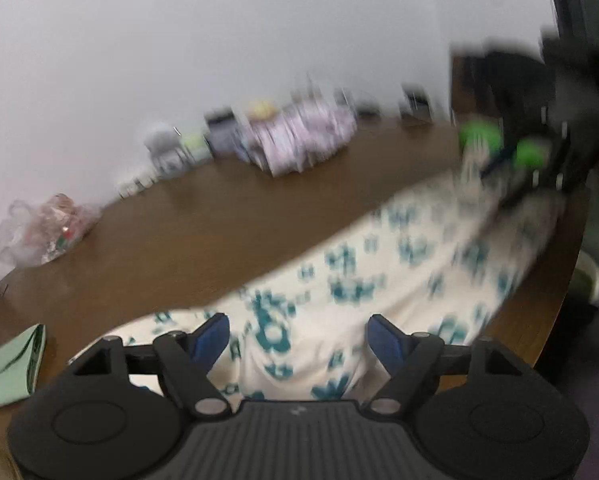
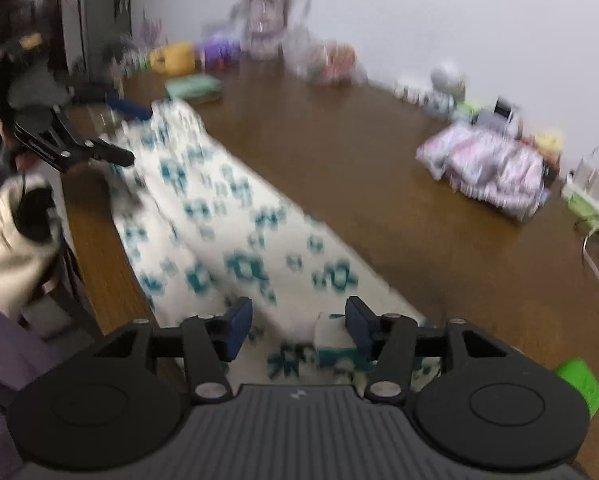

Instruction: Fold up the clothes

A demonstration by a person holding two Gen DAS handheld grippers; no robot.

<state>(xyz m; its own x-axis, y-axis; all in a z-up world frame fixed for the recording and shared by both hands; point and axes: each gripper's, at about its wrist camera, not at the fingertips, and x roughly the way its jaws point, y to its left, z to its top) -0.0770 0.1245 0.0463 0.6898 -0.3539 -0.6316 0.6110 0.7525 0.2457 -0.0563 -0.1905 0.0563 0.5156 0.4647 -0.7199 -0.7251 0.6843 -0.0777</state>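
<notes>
A cream garment with teal flower print [image 1: 359, 280] lies stretched along the near edge of the brown table [image 1: 179, 232]; it also shows in the right wrist view [image 2: 227, 232]. My left gripper [image 1: 297, 340] is open just above one end of it, holding nothing. My right gripper [image 2: 299, 322] is open above the other end. The right gripper also shows blurred at the far end in the left wrist view [image 1: 499, 152], and the left gripper shows at the far end in the right wrist view [image 2: 115, 148]. Both views are motion-blurred.
A folded green cloth [image 1: 13, 368] lies at the left table edge, also seen in the right wrist view [image 2: 193, 88]. A pink-purple folded pile [image 2: 491, 172], a plastic bag [image 1: 47, 228], a yellow cup [image 2: 175, 58], a flower vase [image 2: 263, 20] and small items line the wall.
</notes>
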